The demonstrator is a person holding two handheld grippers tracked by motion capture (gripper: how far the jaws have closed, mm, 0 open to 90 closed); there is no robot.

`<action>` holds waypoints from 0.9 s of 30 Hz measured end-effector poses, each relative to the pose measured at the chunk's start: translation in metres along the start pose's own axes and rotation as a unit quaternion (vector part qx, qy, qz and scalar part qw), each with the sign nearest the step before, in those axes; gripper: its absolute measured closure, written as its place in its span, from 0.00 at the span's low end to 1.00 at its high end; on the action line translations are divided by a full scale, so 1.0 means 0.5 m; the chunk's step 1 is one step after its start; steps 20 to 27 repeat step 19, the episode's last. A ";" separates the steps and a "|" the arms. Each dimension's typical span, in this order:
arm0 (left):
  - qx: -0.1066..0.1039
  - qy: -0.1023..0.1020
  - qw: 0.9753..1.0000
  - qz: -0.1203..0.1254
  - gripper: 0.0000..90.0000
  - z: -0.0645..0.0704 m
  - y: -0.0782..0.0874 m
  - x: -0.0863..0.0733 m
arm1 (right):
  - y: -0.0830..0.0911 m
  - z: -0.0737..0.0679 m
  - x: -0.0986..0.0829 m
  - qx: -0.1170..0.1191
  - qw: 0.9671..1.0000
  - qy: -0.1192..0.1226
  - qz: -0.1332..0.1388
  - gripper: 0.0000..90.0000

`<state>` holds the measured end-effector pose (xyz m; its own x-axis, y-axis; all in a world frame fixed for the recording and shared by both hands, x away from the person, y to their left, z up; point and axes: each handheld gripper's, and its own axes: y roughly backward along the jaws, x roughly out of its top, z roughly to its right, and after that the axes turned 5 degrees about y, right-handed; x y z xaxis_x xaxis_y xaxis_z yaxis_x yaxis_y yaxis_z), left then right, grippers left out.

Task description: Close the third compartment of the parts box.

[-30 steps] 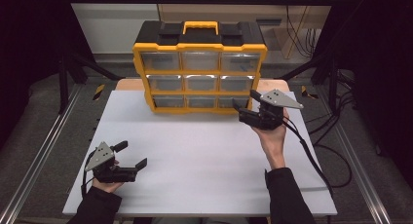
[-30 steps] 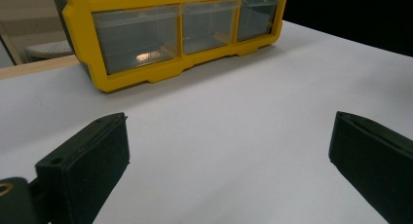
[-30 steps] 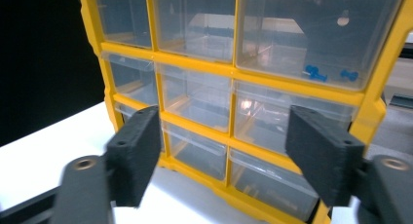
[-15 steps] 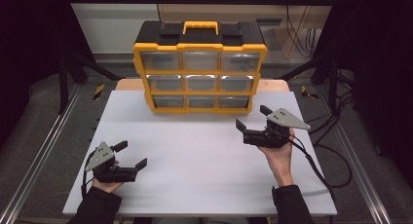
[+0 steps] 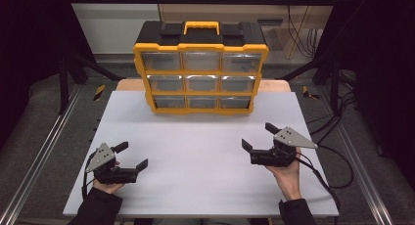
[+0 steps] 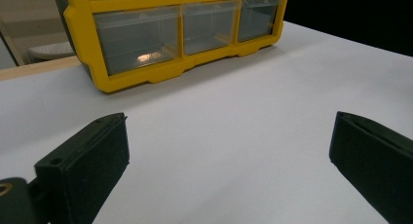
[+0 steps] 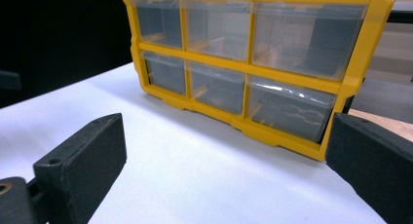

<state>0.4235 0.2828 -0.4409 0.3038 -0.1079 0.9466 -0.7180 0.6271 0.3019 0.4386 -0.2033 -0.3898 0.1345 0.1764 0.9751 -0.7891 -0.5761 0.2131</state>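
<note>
A yellow and black organizer (image 5: 200, 73) with a carry handle and nine clear drawers stands at the back centre of the white table (image 5: 205, 146). My left gripper (image 5: 131, 155) rests low at the near left of the table, open, with nothing between its jaws. My right gripper (image 5: 258, 137) is held at the near right, also open and empty, angled toward the organizer. In the left gripper view the gripper (image 6: 229, 170) faces the organizer's (image 6: 146, 39) bottom drawer row. In the right gripper view the gripper (image 7: 224, 170) faces the organizer's (image 7: 253, 63) lower two rows; what the drawers hold is unclear.
A wooden board edge (image 5: 127, 85) shows behind the table beside the organizer. Metal rails (image 5: 44, 151) run along the left side. Black cables (image 5: 337, 151) trail off the right edge, and dark frame posts (image 5: 66, 63) stand at the back corners.
My right gripper has drawn back from the organizer's lower right drawers toward the near right of the table and sunk lower. The left gripper has stayed put.
</note>
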 end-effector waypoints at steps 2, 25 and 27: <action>0.000 0.000 1.000 0.001 0.01 0.000 0.000 0.000 | 0.008 0.000 -0.006 0.003 1.000 -0.004 0.004 0.01; -0.001 0.002 1.000 0.002 0.01 -0.001 0.001 -0.002 | 0.039 0.008 -0.057 0.013 1.000 -0.019 0.000 0.01; -0.001 0.002 1.000 0.002 0.01 -0.001 0.001 -0.002 | 0.039 0.008 -0.057 0.013 1.000 -0.019 0.000 0.01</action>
